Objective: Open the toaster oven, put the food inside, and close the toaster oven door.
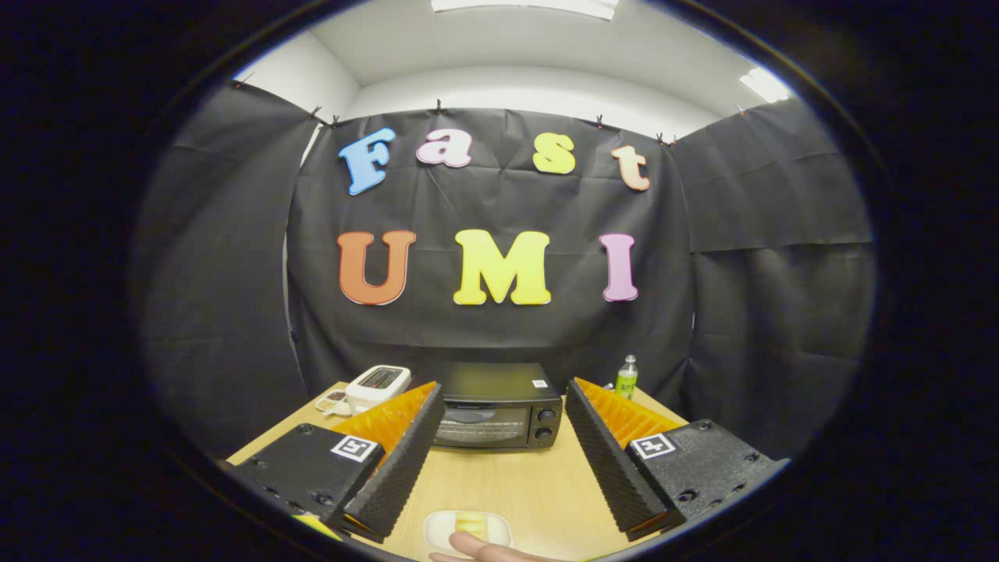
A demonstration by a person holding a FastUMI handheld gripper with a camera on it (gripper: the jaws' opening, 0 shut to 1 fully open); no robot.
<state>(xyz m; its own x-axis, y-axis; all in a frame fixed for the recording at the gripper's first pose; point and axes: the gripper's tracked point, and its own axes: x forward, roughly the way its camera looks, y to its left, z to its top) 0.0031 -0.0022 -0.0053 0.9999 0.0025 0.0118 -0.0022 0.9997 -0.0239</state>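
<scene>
Gripper view: I've got the gripper (499, 437) held above the table (531, 484) w/ both fingers spread wide, nothing between them but bare tabletop. Toaster oven (495, 406) sits straight ahead, beyond the fingertips, at the far end of the table against the cloth wall; door looks closed. Food (471, 524) is on a small plate (437, 538) close under the gripper, between the finger bases, w/ someone's finger (476, 549) touching the plate's near rim.

My read: step in hand is opening the door, nothing of the task done yet. To do it well I'd go forward and level, keep the fingers centred on the door, and catch the handle along the door's top edge; can't make out the handle clearly from here, so approach slow. Door prob hinges at the bottom, so pull out and down in an arc, not straight back, or the oven may slide on the smooth top.

Materials: oven is a black boxy metal shell, glossy glass front, two round knobs (544, 422) stacked on its right side. Table is pale wood-look laminate, smooth. Finger pads are ridged, should bite OK on a slick handle. Plate is pale, rounded-rect, shallow; food is a yellowish soft-looking block, maybe bread, can't tell. Left of the oven: white rounded pop-up toaster (378, 387) and a small dish (332, 401). Right of it: small green bottle (626, 377), upright, near the wall.
</scene>
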